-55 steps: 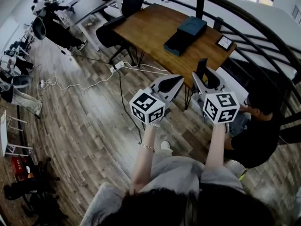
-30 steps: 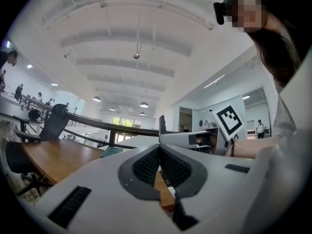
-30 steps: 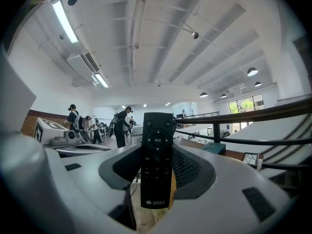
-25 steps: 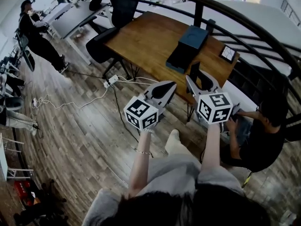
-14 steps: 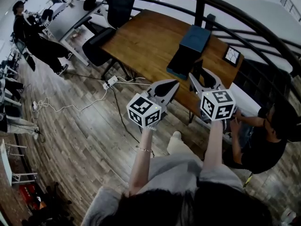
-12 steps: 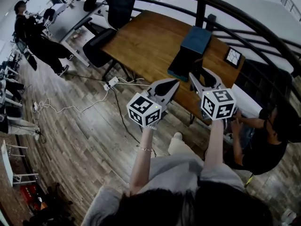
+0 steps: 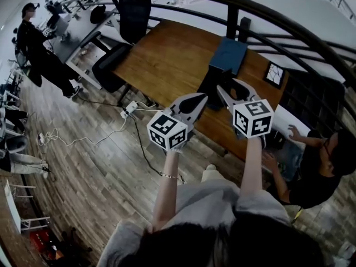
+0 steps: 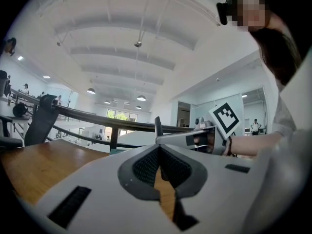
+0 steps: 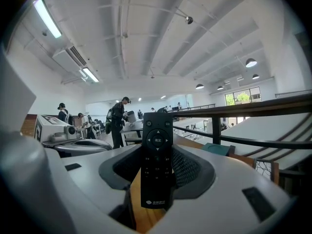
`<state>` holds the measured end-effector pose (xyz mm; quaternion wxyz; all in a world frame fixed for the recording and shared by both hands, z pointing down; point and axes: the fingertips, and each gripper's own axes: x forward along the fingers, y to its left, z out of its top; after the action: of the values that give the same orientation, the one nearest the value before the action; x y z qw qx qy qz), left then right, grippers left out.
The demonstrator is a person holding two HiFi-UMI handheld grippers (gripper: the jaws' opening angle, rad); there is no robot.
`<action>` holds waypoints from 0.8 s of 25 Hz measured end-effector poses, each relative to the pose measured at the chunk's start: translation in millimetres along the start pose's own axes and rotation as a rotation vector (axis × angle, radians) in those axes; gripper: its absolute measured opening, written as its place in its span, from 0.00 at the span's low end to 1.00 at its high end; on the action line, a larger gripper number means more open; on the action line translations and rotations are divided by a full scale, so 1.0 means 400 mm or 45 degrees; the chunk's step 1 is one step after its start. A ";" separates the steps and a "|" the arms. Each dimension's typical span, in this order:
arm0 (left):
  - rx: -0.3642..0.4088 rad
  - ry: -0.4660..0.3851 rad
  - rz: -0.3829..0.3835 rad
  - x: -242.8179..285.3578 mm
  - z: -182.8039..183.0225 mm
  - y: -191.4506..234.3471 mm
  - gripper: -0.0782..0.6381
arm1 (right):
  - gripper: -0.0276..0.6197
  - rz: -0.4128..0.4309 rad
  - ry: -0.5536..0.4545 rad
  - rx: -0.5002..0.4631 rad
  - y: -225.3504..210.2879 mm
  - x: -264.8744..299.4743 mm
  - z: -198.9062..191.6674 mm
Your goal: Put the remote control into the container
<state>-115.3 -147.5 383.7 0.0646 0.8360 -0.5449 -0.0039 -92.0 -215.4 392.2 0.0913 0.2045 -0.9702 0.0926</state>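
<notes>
Both grippers have come forward since the earlier frames, from above the plank floor (image 7: 94, 160) short of the furniture to over the near edge of the wooden table (image 7: 161, 60). The right gripper (image 7: 232, 89) pinches the remote control (image 9: 157, 160) between its jaws, which press on the remote's lower half from both sides. The remote control stands upright with its buttons towards that gripper's camera and its top end well clear of the jaws. It is in the air above the table's near edge, not in the container (image 7: 230, 50).

The left gripper (image 8: 159, 154), just beside the right one, has its jaws pressed together at the tips with nothing between them; only table wood shows through the slit lower down.

The container, a dark teal box, lies on the table's right half and runs from about the middle towards the far edge by the black railing (image 7: 289, 26). In the head view the right gripper's jaws overlap its near end. A small framed square (image 7: 273, 74) lies near the table's far right corner. A seated person (image 7: 320, 171) is off the table's right end.
</notes>
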 end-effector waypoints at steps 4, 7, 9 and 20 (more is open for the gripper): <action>-0.012 0.016 -0.012 0.030 -0.014 0.014 0.11 | 0.35 -0.022 0.010 0.025 -0.029 0.004 -0.015; -0.034 0.038 -0.031 0.054 -0.030 0.044 0.11 | 0.35 -0.043 0.039 0.042 -0.048 0.020 -0.034; -0.042 0.042 -0.050 0.074 -0.031 0.056 0.11 | 0.35 -0.059 0.044 0.052 -0.063 0.023 -0.036; -0.077 0.099 -0.185 0.154 -0.075 0.120 0.11 | 0.36 -0.188 0.091 0.108 -0.150 0.067 -0.064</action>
<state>-131.4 -219.7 422.9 0.1104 0.8705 -0.4795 0.0074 -87.6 -274.1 431.2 0.1237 0.2758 -0.9438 0.1340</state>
